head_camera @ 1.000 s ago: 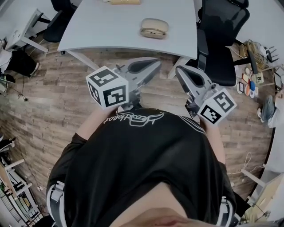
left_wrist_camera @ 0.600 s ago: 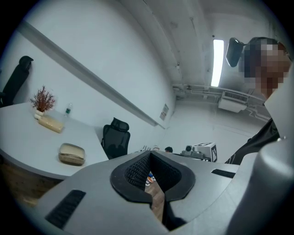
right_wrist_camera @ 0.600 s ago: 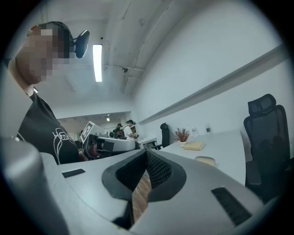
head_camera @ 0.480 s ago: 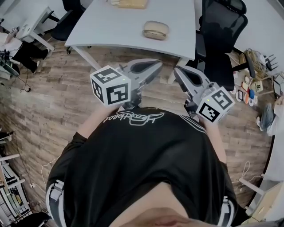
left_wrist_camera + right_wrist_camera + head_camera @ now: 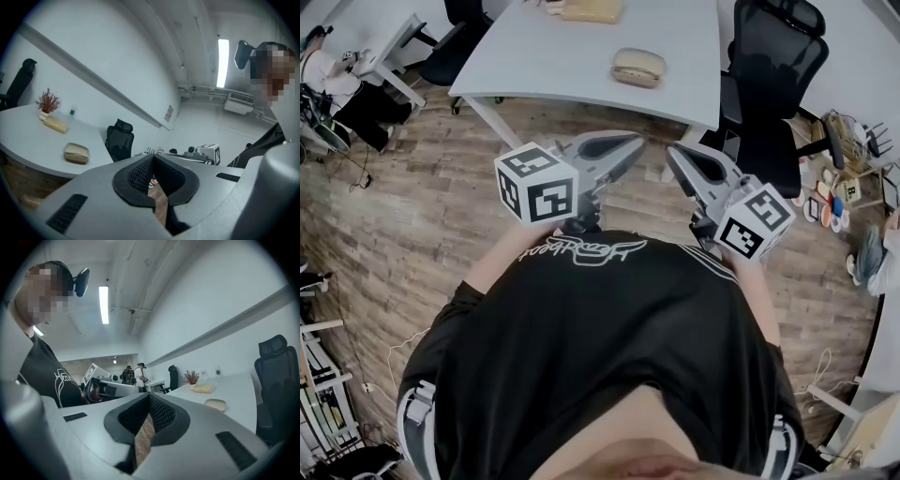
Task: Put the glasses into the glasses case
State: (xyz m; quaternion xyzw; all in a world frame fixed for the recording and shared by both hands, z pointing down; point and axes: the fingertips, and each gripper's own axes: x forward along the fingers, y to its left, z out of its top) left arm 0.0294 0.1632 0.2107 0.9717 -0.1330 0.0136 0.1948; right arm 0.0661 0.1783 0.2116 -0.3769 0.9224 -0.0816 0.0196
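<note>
Our left gripper (image 5: pixel 626 144) and right gripper (image 5: pixel 679 156) are both closed and empty. The glasses case (image 5: pixel 638 67) lies on the far table (image 5: pixel 544 47), ahead of both, long axis left-right.

The person wears a black short-sleeved shirt (image 5: pixel 609 337) with white script and white stripes, and the grey left gripper (image 5: pixel 630 142) and right gripper (image 5: pixel 677 152) each bear a white cube (image 5: pixel 536 183) of black square markers and black ribbed pads (image 5: pixel 140 176).

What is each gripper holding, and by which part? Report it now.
Nothing is held. The left gripper and right gripper are both shut and empty; the glasses case lies untouched on the table.
</note>
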